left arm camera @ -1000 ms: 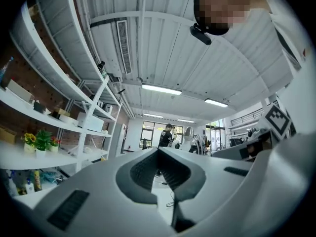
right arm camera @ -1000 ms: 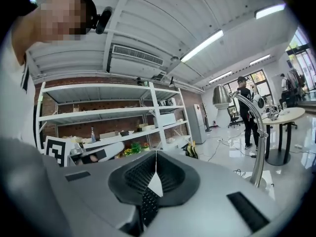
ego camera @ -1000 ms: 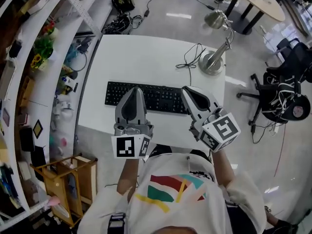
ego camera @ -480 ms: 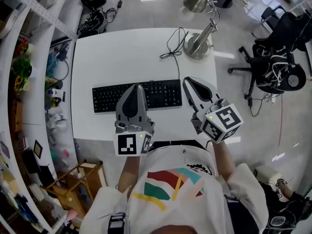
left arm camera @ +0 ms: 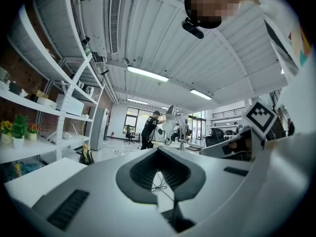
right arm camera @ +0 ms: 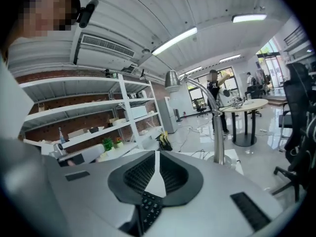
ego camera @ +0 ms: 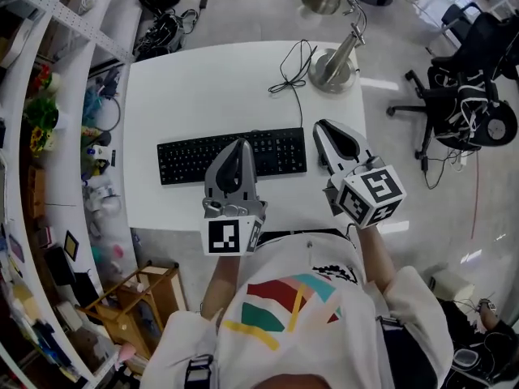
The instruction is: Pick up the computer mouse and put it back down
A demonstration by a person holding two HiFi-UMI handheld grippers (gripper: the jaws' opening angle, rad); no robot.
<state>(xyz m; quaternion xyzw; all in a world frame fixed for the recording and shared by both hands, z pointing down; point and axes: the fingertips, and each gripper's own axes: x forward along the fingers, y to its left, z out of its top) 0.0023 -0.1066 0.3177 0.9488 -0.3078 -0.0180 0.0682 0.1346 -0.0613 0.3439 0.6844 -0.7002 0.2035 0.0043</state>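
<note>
No computer mouse shows in any view. My left gripper [ego camera: 237, 143] hangs shut over the near edge of the black keyboard [ego camera: 190, 160] on the white desk [ego camera: 211, 87], with nothing between its jaws. In the left gripper view the left gripper [left arm camera: 158, 149] points level across the room. My right gripper [ego camera: 323, 125] is shut and empty just past the keyboard's right end, and it hides the desk surface beneath it. In the right gripper view a strip of the keyboard [right arm camera: 148, 209] shows through the gap behind the right gripper [right arm camera: 157, 153] tips.
A metal desk lamp [ego camera: 332, 70] stands at the desk's far right, with a thin black cable [ego camera: 290, 61] looped beside it. Shelves [ego camera: 49, 136] with plants and boxes run along the left. An office chair [ego camera: 466, 79] stands to the right, a wooden cart [ego camera: 122, 298] near left.
Both grippers have sunk a little toward the desk and stayed shut. The head view has swung, so the desk and keyboard now sit higher and further right in the frame.
</note>
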